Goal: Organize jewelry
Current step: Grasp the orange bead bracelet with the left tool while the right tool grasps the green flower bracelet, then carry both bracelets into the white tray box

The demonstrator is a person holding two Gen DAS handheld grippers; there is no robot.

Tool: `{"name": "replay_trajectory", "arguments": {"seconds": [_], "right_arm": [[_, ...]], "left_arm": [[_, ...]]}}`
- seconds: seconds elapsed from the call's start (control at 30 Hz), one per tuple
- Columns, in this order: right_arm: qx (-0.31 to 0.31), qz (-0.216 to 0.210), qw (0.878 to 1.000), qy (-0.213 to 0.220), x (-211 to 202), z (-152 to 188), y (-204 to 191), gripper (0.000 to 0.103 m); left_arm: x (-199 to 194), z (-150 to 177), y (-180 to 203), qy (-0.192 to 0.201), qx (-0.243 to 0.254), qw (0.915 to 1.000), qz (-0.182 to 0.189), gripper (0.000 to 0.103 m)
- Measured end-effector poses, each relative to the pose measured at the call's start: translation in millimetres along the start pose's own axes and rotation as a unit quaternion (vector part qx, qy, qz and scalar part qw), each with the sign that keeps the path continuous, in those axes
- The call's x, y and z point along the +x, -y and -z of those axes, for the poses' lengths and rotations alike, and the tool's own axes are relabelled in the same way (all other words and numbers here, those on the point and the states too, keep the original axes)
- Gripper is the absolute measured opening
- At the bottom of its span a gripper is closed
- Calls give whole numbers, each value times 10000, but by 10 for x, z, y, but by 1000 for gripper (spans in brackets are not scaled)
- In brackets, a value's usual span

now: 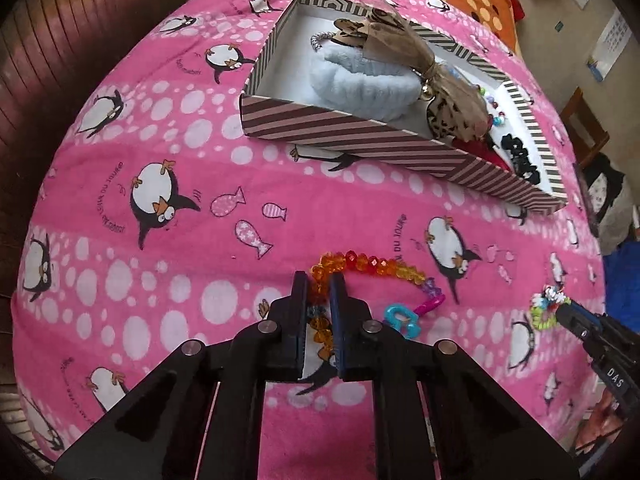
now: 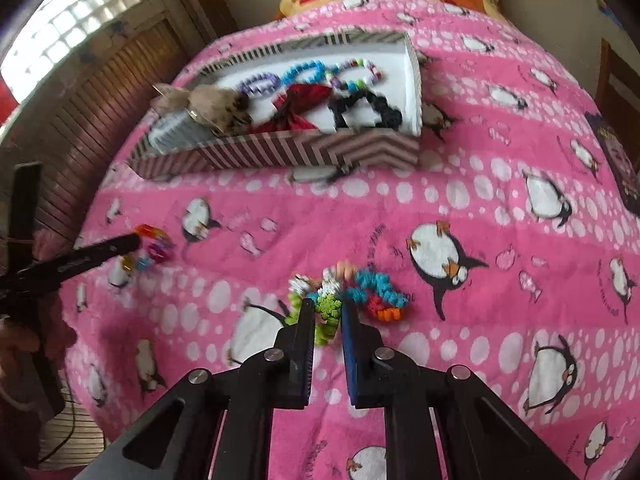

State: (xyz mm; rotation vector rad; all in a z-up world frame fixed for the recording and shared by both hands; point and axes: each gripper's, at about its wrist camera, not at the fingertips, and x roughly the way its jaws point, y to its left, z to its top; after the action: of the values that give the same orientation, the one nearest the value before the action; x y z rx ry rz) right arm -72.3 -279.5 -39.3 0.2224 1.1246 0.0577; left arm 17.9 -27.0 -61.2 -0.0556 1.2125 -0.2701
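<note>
Presently, at lower centre of the left wrist view, the left gripper [image 1: 320, 292] has its jaws narrow around the amber bead bracelet [image 1: 372, 266] on the pink blanket [image 1: 160, 200]. At lower centre of the right wrist view, the right gripper [image 2: 326, 308] pinches the spiral hair tie [image 2: 326, 314]. Judgement: lift each straight up, confirm nothing dangles, then carry to the striped box [image 1: 352, 136] at upper right.

Right wrist view is smeared with motion blur, so the striped box's [image 2: 280, 152] contents are mush. The left claw [image 1: 319, 286] covers part of the orange bead bracelet [image 1: 368, 264]. The black scrunchie [image 1: 520, 156] sits half behind the box wall, and the yarn bracelet's [image 2: 340, 296] details can't be made out.
</note>
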Motion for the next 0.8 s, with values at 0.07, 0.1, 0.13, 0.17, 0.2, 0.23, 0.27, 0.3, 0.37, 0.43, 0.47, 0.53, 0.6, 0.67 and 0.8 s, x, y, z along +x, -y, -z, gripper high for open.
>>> {"name": "replay_trajectory", "arguments": {"seconds": [0.07,0.1,0.13,0.17,0.2,0.23,0.27,0.3,0.37,0.43,0.47,0.53,0.6,0.67,0.8], "right_arm": [[-30,-58,9999,119,-110,-65,-31,12],[-35,-91,9998,167,-153,-93,-43,12],[-40,-116,9997,224,-202,-127,-56,12],[-39,-136,9995,296,-259,-164,-69,12],[-31,-168,9993,344,-298,-192,-78,12],[-26,-210,9990,385,-331,-217,-86,12],[-41,-246,9988,433,-370,-250,-98,12],[-83,-250,9985,482,-411,-288,-108,12],[-120,-250,9981,557,-455,-345,-132,12],[-134,-293,9975,626,-497,-429,-152,12],[-138,-303,9973,657,-515,-469,-152,12],[-159,-315,9969,704,-546,-527,-157,12],[-198,-310,9965,753,-569,-596,-175,12],[-248,-290,9962,788,-579,-667,-196,12],[-290,-299,9954,858,-598,-803,-231,12]], "left_arm": [[-65,-17,-8,17,-26,9999,137,9],[-103,-28,-8,26,-36,9998,187,9],[-152,-38,-6,53,-31,9997,233,9],[-192,-47,4,79,-10,9996,256,9],[-232,-65,28,100,24,9996,271,9],[-287,-83,61,132,91,9994,303,9],[-317,-90,85,156,128,9993,310,9],[-374,-108,122,205,196,9991,311,9],[-440,-121,164,261,278,9987,331,9],[-541,-147,202,335,374,9981,360,9],[-583,-170,210,374,396,9978,372,9],[-659,-224,245,448,446,9973,376,9],[-714,-272,275,520,497,9968,354,9],[-774,-333,322,601,570,9961,311,9],[-876,-431,377,749,658,9947,267,8]]}}
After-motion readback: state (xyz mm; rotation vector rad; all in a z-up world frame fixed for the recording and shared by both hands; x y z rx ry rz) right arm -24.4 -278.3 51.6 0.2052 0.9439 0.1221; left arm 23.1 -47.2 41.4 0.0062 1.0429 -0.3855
